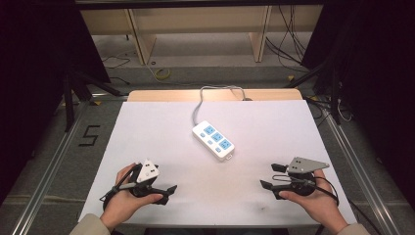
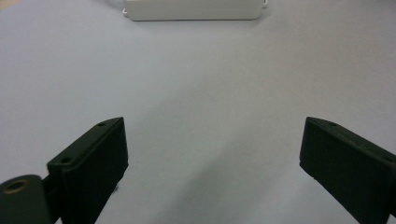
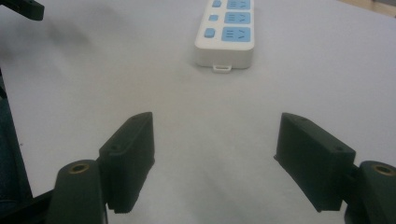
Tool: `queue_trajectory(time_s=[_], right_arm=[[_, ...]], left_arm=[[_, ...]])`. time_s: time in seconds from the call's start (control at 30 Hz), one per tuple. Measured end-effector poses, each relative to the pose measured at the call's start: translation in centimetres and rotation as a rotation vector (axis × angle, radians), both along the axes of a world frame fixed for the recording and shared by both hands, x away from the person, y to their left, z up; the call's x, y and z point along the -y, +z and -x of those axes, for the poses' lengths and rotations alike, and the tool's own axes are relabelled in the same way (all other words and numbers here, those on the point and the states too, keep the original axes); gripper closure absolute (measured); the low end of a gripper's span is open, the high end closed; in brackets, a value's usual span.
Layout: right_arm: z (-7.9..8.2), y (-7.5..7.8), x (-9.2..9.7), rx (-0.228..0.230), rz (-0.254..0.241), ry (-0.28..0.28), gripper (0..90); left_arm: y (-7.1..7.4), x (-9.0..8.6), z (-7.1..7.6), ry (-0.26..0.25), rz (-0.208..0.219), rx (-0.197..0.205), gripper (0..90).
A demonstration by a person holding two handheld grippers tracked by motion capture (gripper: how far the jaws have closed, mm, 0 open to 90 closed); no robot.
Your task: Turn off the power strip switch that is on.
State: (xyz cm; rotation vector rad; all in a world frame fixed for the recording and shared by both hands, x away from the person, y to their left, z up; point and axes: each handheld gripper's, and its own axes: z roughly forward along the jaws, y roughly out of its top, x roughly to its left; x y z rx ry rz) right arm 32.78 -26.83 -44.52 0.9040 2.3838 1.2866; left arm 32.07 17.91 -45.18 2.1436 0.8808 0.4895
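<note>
A white power strip [image 1: 213, 140] with blue sockets lies flat near the middle of the bench [image 1: 147, 127], set at a slant, its grey cord [image 1: 200, 100] running off the far edge. It is untouched and well apart from both tongs.

The left tongs [image 1: 166, 191] rest low at the near left of the bench, held in the person's left hand [image 1: 125, 198]. In the left gripper view [image 2: 212, 154] the jaws stand wide with only bare white surface between them.

The right tongs [image 1: 268, 177] sit at the near right in the right hand [image 1: 313, 198]. In the right gripper view [image 3: 215, 149] the jaws are likewise spread wide, nothing between them, with the strip's near end ahead.
</note>
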Motion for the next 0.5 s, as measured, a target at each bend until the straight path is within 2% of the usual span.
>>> queue_trajectory(time_s=[0.13, 0.27, 0.43, 0.5], right_arm=[[0.0, 0.0, -0.1, 0.004, 0.005, 0.004, 29.0], [-0.1, 0.3, -0.6, 0.01, 0.015, 0.017, 34.4], [-0.3, 0.8, -1.3, 0.028, 0.027, 0.026, 52.6], [-0.4, 0.9, -1.6, 0.016, 0.05, 0.044, 61.5]], left_arm=[[0.0, 0.1, 0.1, -0.009, -0.01, 0.002, 7.3], [-0.1, 0.1, 0.2, -0.004, -0.019, 0.006, 7.5], [-0.1, 0.1, 0.1, -0.005, -0.025, 0.003, 8.0], [-0.2, 0.2, 0.1, -0.01, -0.027, 0.002, 8.0]])
